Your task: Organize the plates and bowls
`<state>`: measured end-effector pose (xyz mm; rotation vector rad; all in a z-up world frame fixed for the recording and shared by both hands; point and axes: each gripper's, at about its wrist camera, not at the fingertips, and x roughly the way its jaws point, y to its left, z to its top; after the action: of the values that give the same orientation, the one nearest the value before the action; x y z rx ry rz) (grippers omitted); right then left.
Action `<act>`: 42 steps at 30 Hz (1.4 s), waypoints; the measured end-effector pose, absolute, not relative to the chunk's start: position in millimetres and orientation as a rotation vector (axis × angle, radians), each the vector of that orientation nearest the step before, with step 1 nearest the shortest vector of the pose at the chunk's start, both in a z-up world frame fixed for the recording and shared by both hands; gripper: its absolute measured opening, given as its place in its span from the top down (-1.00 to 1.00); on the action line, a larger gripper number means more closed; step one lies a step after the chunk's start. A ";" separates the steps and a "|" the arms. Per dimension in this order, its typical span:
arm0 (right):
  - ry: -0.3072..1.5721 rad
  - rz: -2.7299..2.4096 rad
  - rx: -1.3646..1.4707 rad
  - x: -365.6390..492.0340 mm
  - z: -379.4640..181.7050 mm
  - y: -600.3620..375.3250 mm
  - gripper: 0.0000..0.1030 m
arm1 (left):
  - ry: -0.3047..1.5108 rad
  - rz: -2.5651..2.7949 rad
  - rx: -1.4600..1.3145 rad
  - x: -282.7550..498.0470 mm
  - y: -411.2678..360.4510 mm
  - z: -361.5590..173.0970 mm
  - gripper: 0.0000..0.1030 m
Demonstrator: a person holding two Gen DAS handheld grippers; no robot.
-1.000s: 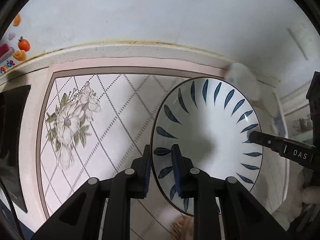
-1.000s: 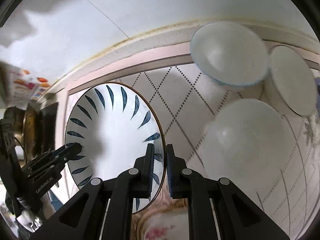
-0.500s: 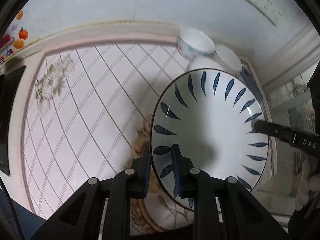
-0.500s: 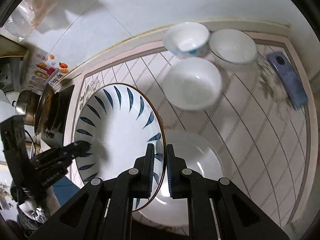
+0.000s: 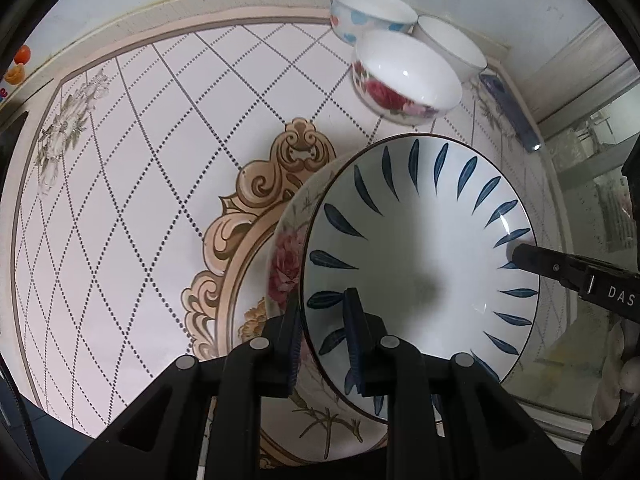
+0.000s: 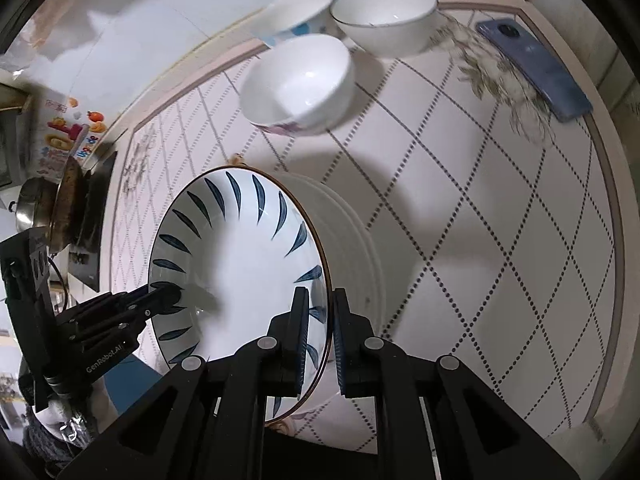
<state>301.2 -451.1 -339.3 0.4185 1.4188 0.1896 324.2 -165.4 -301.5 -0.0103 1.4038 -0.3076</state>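
Both grippers hold one white plate with blue leaf marks (image 5: pixel 420 248), also in the right wrist view (image 6: pixel 240 264). My left gripper (image 5: pixel 323 340) is shut on its left rim. My right gripper (image 6: pixel 320 336) is shut on the opposite rim and shows as a black finger (image 5: pixel 560 272) in the left wrist view. The plate hangs tilted just above a rose-patterned plate (image 5: pixel 288 264) that tops a stack of white plates (image 6: pixel 352 240). Three bowls stand at the back: a rose bowl (image 5: pixel 404 80), a blue-dotted bowl (image 5: pixel 368 14) and a plain white bowl (image 6: pixel 384 20).
The counter is covered by a diamond-patterned mat with a gold ornament (image 5: pixel 248 216). A blue phone (image 6: pixel 536 68) lies at the back right corner. A pan and stove (image 6: pixel 68 216) sit at the left end. A glass door (image 5: pixel 592 168) is on the right.
Both grippers have carried the blue-leaf plate along the counter toward the bowls and over the plate stack. The bowls and the stack now appear closer and larger.
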 end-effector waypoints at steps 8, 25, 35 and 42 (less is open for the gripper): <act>1.441 0.185 0.440 298.5 -362.2 -457.7 0.75 | 1.427 -0.289 0.020 329.9 -171.9 -315.2 0.66; 1.475 0.195 0.470 305.6 -373.2 -454.5 0.69 | 1.453 -0.258 0.042 336.3 -178.9 -318.9 0.65; 1.517 0.200 0.530 306.4 -377.6 -457.7 0.63 | 1.484 -0.218 -0.011 336.5 -175.8 -318.1 0.65; 1.529 0.218 0.471 301.5 -363.4 -454.7 0.61 | 1.473 -0.149 -0.015 323.9 -173.1 -296.6 0.65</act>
<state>301.5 -454.7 -363.4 0.4708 1.5291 0.2183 323.9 -173.1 -296.6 -0.0148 1.4733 -0.1486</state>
